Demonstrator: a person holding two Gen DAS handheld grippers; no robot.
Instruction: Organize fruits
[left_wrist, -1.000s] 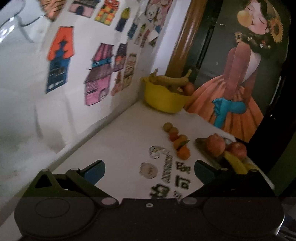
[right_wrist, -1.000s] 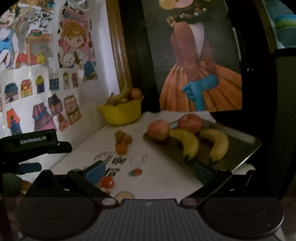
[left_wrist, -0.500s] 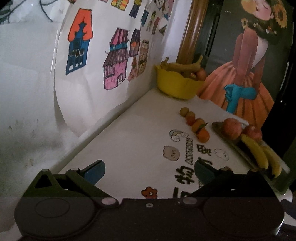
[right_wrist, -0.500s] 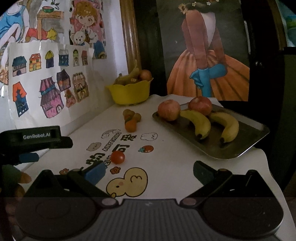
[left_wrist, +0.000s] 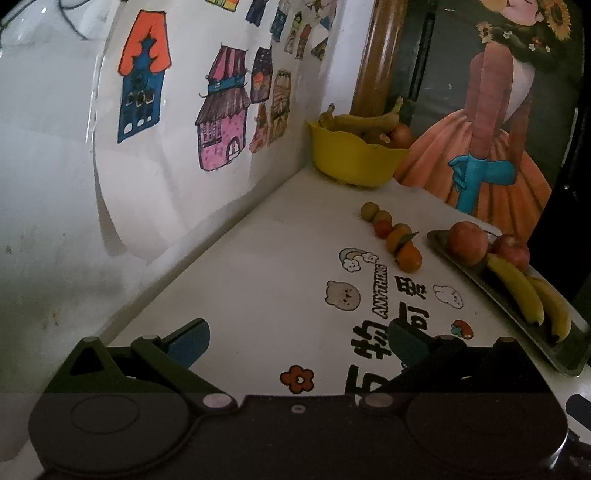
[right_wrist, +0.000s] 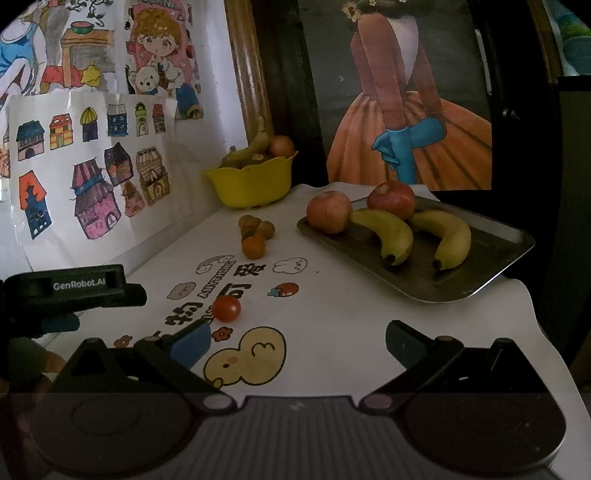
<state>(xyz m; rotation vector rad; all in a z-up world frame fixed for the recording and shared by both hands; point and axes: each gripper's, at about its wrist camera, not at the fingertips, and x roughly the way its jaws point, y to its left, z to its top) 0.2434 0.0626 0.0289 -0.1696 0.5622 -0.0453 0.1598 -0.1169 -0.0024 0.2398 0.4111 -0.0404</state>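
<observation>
A metal tray (right_wrist: 491, 258) on the white table holds two apples (right_wrist: 328, 211) and two bananas (right_wrist: 388, 232); it also shows in the left wrist view (left_wrist: 569, 360). Several small oranges (right_wrist: 254, 245) lie in a row on the table (left_wrist: 408, 258). A small red tomato (right_wrist: 226, 308) lies just ahead of my right gripper's left finger. A yellow bowl (right_wrist: 251, 184) with bananas and round fruit stands at the back corner (left_wrist: 351, 158). My left gripper (left_wrist: 299, 341) is open and empty above the table. My right gripper (right_wrist: 295, 343) is open and empty.
A wall with drawings of houses (left_wrist: 221, 122) runs along the left side of the table. A painting of a girl in an orange dress (right_wrist: 406, 147) stands behind the tray. The tablecloth bears printed cartoons and writing (right_wrist: 243, 358). The left gripper's body (right_wrist: 74, 288) shows at the left.
Both grippers have drawn back and tilted down, so more of the table front shows. The tomato and duck print now lie nearer the right gripper. No fruit has moved.
</observation>
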